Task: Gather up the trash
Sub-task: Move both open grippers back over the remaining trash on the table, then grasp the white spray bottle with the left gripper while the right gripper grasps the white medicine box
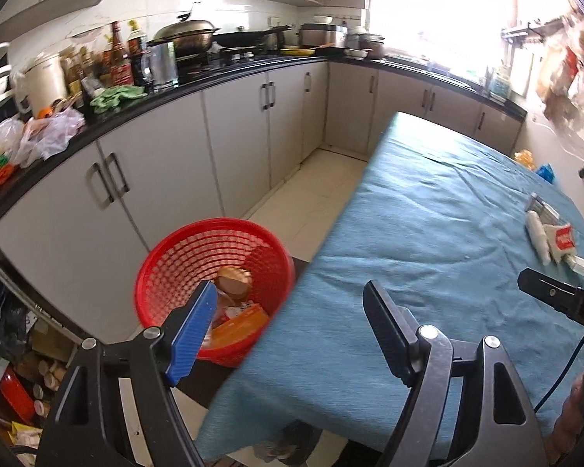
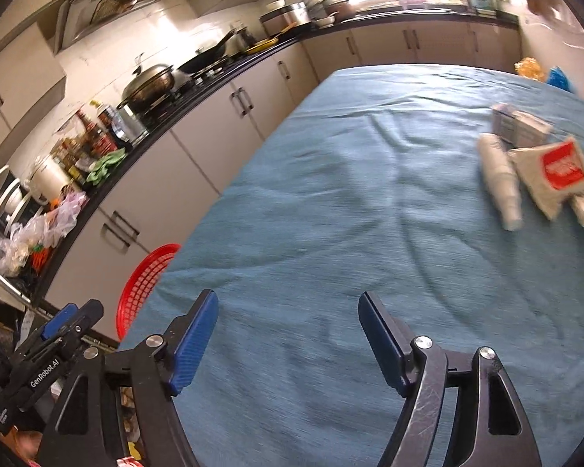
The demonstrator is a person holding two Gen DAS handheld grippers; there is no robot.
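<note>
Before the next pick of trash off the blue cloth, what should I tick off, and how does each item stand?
1. Left gripper empty, fingers apart: ok.
2. Right gripper empty, fingers apart: ok.
3. Red basket within view beside the table, already holding some trash: ok.
4. Trash left to collect: not ok; a white bottle, a red-and-white packet and small boxes lie in a cluster on the cloth.
5. Cloth between the right gripper and the cluster bare: ok.
6. Whether the cluster items overlap: cannot tell, the picture is blurred.
</note>
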